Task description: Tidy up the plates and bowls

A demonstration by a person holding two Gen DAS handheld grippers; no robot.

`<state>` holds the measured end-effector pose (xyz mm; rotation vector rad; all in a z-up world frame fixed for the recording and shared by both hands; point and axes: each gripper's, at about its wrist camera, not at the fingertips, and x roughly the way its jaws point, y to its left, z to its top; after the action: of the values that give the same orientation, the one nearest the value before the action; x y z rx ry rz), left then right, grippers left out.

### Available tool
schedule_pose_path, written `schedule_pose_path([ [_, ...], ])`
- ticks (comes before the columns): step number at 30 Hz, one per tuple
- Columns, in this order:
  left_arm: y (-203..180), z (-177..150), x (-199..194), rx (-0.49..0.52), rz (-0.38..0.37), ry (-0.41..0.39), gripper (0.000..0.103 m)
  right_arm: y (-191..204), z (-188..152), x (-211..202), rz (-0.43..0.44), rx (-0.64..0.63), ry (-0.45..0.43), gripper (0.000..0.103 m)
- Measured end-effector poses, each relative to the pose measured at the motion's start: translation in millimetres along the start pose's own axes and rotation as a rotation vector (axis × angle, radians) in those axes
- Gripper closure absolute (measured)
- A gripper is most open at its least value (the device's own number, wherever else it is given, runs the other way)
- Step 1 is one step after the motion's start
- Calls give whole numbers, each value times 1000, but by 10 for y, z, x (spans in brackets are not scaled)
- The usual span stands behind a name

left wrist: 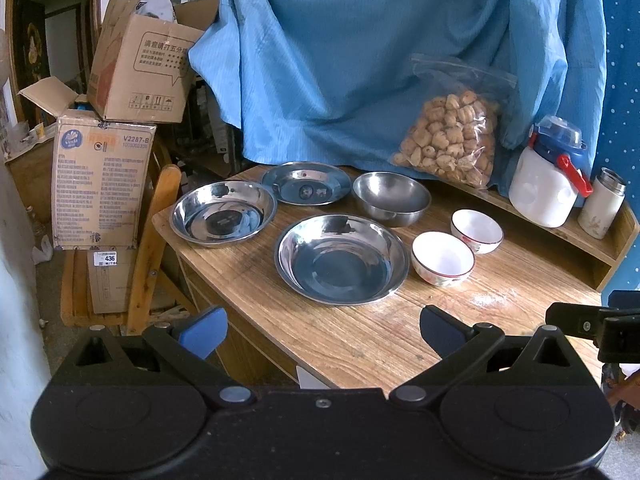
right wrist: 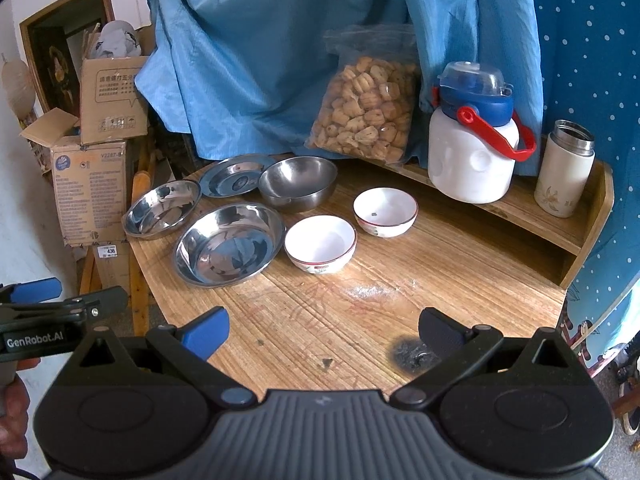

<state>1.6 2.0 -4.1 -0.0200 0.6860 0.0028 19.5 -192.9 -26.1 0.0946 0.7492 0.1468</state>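
Three steel plates lie on the wooden table (left wrist: pixel 360 340): a large one (left wrist: pixel 342 258) in the middle, one at the left edge (left wrist: pixel 224 213), a flatter one (left wrist: pixel 306 182) behind. A deep steel bowl (left wrist: pixel 391 198) stands at the back. Two white bowls with red rims (left wrist: pixel 442 258) (left wrist: pixel 477 231) sit to the right. The same dishes appear in the right wrist view: large plate (right wrist: pixel 230 243), steel bowl (right wrist: pixel 298 182), white bowls (right wrist: pixel 320 243) (right wrist: pixel 385 212). My left gripper (left wrist: pixel 322 326) is open above the table's front edge. My right gripper (right wrist: pixel 322 330) is open over bare wood, holding nothing.
A low wooden shelf (right wrist: pixel 520 204) at the back right carries a white jug with a blue lid (right wrist: pixel 472 152), a cream flask (right wrist: pixel 564 170) and a bag of biscuits (right wrist: pixel 366 108). Blue cloth (left wrist: pixel 360 40) hangs behind. Cardboard boxes (left wrist: pixel 100 184) stand on a chair at left.
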Motion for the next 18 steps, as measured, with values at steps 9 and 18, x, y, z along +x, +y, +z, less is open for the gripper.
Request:
schedule_pose_path([
  [9,-27,-15,-22,8,-7,-6,1,12,-18,-13,0,-1,-3,0],
  [18,-37,-16,-37,11,-12,-7,1,12,-14,-19,0,0,-2,0],
])
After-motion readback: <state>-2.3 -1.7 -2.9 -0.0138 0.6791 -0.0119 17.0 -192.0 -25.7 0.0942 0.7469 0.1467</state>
